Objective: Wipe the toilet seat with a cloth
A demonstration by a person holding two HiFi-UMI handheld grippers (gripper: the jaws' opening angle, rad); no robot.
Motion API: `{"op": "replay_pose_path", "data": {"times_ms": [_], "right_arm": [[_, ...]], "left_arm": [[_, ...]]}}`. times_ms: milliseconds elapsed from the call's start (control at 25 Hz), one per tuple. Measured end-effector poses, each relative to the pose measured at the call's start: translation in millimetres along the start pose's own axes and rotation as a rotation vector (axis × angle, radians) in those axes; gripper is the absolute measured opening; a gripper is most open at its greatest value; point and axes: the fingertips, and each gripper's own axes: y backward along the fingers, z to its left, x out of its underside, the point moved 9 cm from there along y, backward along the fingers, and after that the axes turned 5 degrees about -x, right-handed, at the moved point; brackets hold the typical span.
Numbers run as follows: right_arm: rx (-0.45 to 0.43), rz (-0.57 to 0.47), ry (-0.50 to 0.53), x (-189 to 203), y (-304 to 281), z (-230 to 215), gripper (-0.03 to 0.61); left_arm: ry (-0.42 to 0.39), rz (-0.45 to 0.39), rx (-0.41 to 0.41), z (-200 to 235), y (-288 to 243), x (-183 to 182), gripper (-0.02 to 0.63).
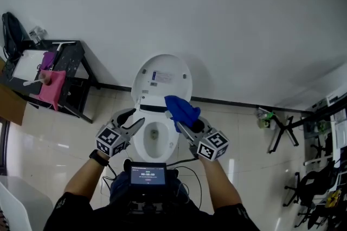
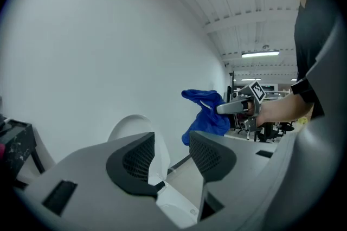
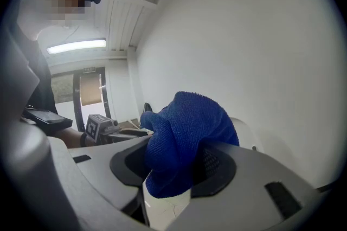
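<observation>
The white toilet stands against the wall with its lid (image 1: 162, 75) raised and its seat (image 1: 172, 143) down around the bowl. My right gripper (image 1: 182, 124) hangs over the right side of the seat, shut on a bunched blue cloth (image 1: 181, 109); in the right gripper view the cloth (image 3: 184, 135) fills the gap between the jaws. Over the seat's left side my left gripper (image 1: 134, 119) is open and holds nothing. In the left gripper view, the lid (image 2: 130, 126) shows beyond its own jaws and the cloth (image 2: 209, 113) hangs off to the right.
A black side table (image 1: 73, 62) at the left carries a pink cloth (image 1: 52, 88) and white items. A small green bottle (image 1: 264, 119) stands on the tiled floor right of the toilet, near black chair frames (image 1: 284, 135). A small screen (image 1: 147, 173) sits at my chest.
</observation>
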Motion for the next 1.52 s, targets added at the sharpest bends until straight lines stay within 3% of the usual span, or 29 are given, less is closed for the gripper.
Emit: {"op": "replay_pose_path", "data": {"times_ms": [280,640,1520], "right_arm": [[0.036,-0.06,0.019,-18,37,6,0.19],[0.06,-0.123,0.017,-21,76,19,0.19],[0.083,-0.115,0.052,-26,90,20,0.187]], "left_arm": [[0.009,-0.061,-0.019,-10,8,-24,0.19],[0.023,-0.099,-0.022,-23,12,-28,0.19],[0.05,-0.123,-0.035,-35,20,-40,0.19]]}}
